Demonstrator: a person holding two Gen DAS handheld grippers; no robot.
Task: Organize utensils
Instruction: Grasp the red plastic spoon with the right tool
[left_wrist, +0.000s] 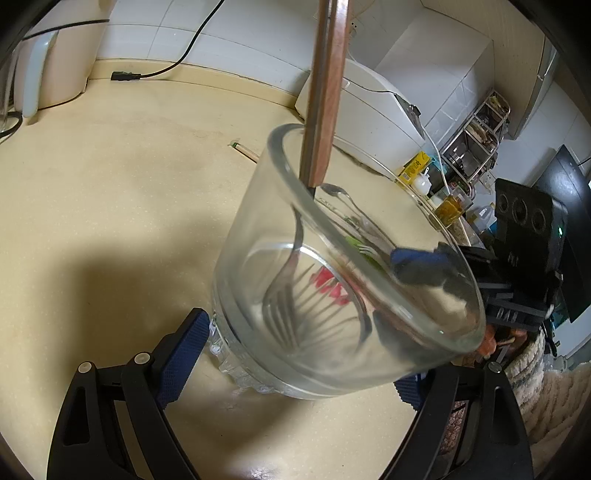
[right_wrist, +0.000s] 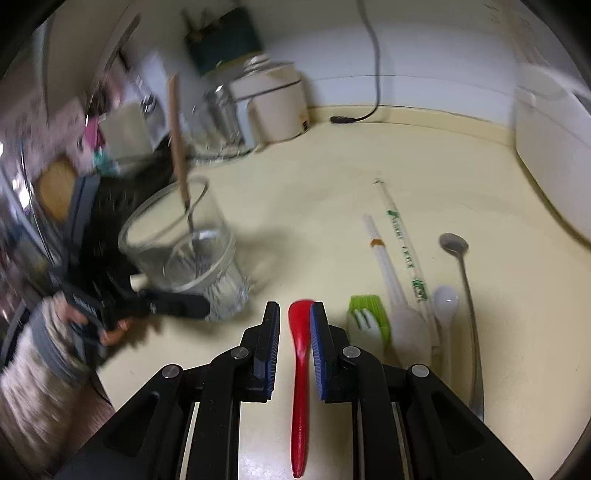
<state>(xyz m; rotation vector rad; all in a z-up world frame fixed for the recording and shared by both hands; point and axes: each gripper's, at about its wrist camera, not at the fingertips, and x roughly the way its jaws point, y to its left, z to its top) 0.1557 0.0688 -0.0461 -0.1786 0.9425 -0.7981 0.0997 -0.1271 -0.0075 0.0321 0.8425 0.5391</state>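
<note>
A clear glass tumbler (left_wrist: 332, 295) stands on the beige counter (left_wrist: 110, 221) with a wooden-handled fork (left_wrist: 327, 92) leaning in it. My left gripper (left_wrist: 295, 369) straddles the glass, and its left pad (left_wrist: 183, 354) lies against the base. In the right wrist view the glass (right_wrist: 184, 251) is at the left. There my right gripper (right_wrist: 294, 306) hovers with its jaws narrowly apart around the head of a red spoon (right_wrist: 300, 387), which lies flat. To its right lie a green brush (right_wrist: 369, 306), a white fork (right_wrist: 364, 326), white spoons (right_wrist: 445, 301), wrapped chopsticks (right_wrist: 402, 243) and a metal spoon (right_wrist: 453, 243).
A rice cooker (right_wrist: 273, 107) and jars stand at the back left, and a white appliance (right_wrist: 546, 147) stands at the right edge. A black cable plug (right_wrist: 343, 119) lies by the wall. A person's sleeve and hand (right_wrist: 48, 350) hold the left gripper at the counter's front edge.
</note>
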